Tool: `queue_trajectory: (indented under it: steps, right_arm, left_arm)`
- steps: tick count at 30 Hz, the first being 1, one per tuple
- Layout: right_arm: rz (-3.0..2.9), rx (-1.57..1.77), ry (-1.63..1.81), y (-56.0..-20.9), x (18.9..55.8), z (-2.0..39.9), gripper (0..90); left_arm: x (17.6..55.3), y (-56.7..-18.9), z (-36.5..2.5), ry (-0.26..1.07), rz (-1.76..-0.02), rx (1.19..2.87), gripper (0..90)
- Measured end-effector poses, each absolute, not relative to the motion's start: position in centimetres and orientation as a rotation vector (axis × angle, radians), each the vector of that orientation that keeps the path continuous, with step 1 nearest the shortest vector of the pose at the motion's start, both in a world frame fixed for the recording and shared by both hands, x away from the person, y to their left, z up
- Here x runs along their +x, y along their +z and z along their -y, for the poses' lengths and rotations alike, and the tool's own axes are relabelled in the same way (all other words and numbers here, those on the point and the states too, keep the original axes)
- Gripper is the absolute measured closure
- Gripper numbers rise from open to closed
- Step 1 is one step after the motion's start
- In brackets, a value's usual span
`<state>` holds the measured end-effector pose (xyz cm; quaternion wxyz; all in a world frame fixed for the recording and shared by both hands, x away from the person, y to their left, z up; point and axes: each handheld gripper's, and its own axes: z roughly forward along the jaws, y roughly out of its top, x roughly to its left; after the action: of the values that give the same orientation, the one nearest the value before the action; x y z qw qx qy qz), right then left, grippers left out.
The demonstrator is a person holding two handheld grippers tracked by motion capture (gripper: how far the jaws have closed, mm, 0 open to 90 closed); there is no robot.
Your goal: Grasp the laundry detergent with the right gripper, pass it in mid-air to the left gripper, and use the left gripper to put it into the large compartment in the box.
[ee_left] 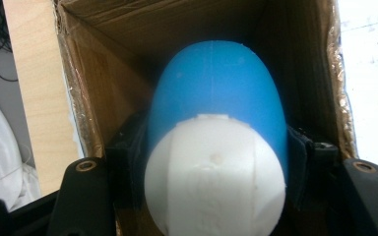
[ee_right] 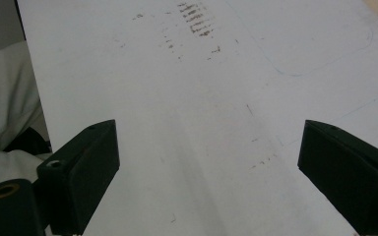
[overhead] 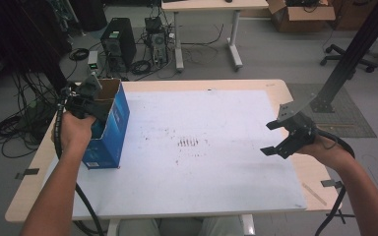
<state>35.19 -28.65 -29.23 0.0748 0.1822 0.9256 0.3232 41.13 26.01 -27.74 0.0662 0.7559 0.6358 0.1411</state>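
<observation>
A blue-sided cardboard box point(overhead: 112, 129) stands with its top open at the left edge of the white board point(overhead: 202, 113). My left gripper point(overhead: 86, 101) reaches down into it. In the left gripper view the left gripper point(ee_left: 216, 157) is shut on an egg-shaped capsule point(ee_left: 216, 93), blue at its far end and white at the near end, inside the box's brown walls point(ee_left: 103, 73). At the right of the board my right gripper point(overhead: 268, 138) hovers open. The right gripper point(ee_right: 206, 147) has nothing between its jaws, just the bare white board point(ee_right: 202, 88).
Dark smudges point(overhead: 188, 142) mark the middle of the board, which lies on a wooden table point(overhead: 29, 191). A slanted black post point(overhead: 349, 54) rises past the table's right corner. On the floor behind are a computer tower point(overhead: 118, 42), cables, a second table point(overhead: 206, 5) and a cardboard box point(overhead: 300, 17).
</observation>
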Motion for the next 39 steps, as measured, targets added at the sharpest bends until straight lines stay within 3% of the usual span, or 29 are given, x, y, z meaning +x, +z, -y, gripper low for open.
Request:
queue_trajectory:
  steps: [26, 39]
  right_arm:
    - [-2.759, 0.541, 0.981, -28.2, 34.1, 28.9, 8.5]
    - [-2.751, 0.541, 0.977, -27.5, 33.2, 29.0, 8.6]
  left_arm:
    - [38.9, -22.0, -27.0, 0.447, -1.844, 2.214, 20.9]
    - [37.5, -18.6, -25.1, 0.416, -1.739, 2.264, 13.5]
